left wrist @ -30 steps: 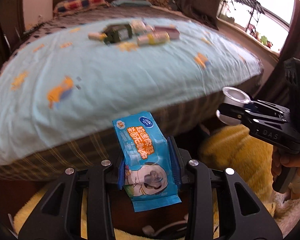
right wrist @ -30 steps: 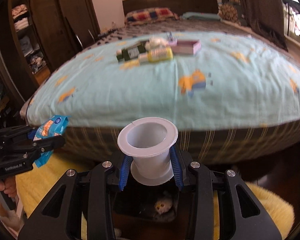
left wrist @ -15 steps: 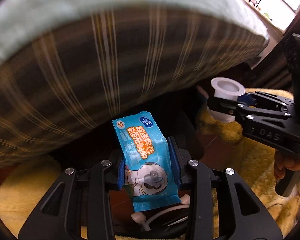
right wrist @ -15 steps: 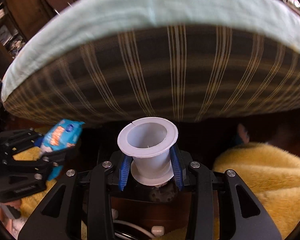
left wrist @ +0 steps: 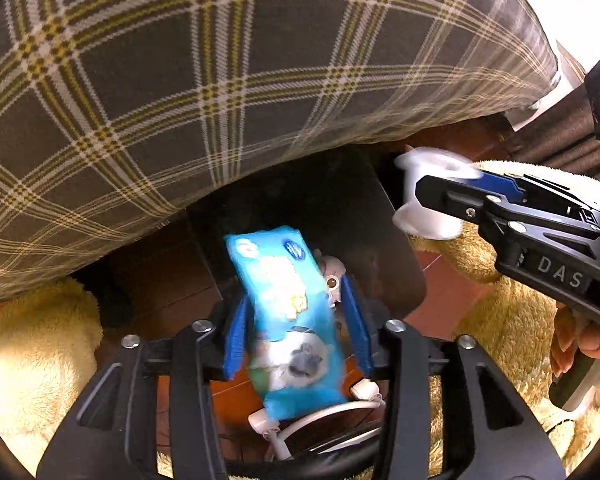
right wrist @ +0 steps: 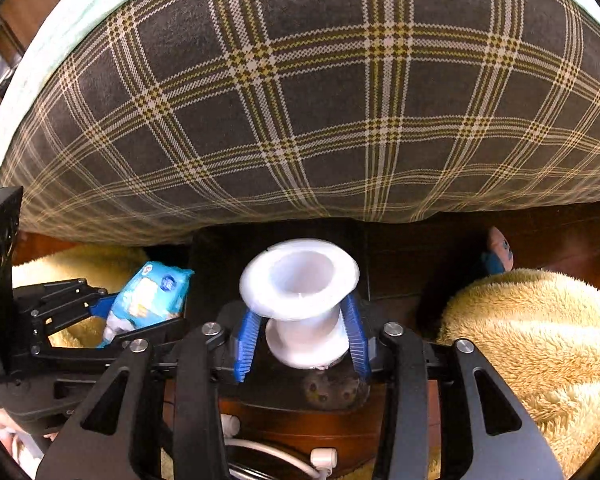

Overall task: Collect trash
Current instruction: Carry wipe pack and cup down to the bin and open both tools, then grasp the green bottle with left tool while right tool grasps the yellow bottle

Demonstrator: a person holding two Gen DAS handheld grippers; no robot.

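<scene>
Hovering low-centre over a dark bin (left wrist: pixel 332 216), the left hand-held gripper (left wrist: pixel 296 332) clasps a blue wipes packet (left wrist: pixel 288 312), the right hand-held gripper (right wrist: pixel 302 334) a white plastic cup (right wrist: pixel 300 300); neither dropped yet.

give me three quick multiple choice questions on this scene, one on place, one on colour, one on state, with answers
1. What fills the view above both tools?
A. plaid bed side
B. open window
C. bookshelf

2. What colour is the wipes packet?
A. red
B. blue
C. green

3. What is between the jaws of the right gripper?
A. nothing
B. a sock
C. a white cup

Answers:
1 A, the plaid bed side spans the top of both views.
2 B, the wrapper is blue in both views.
3 C, the blue pads flank its narrow body.
</scene>
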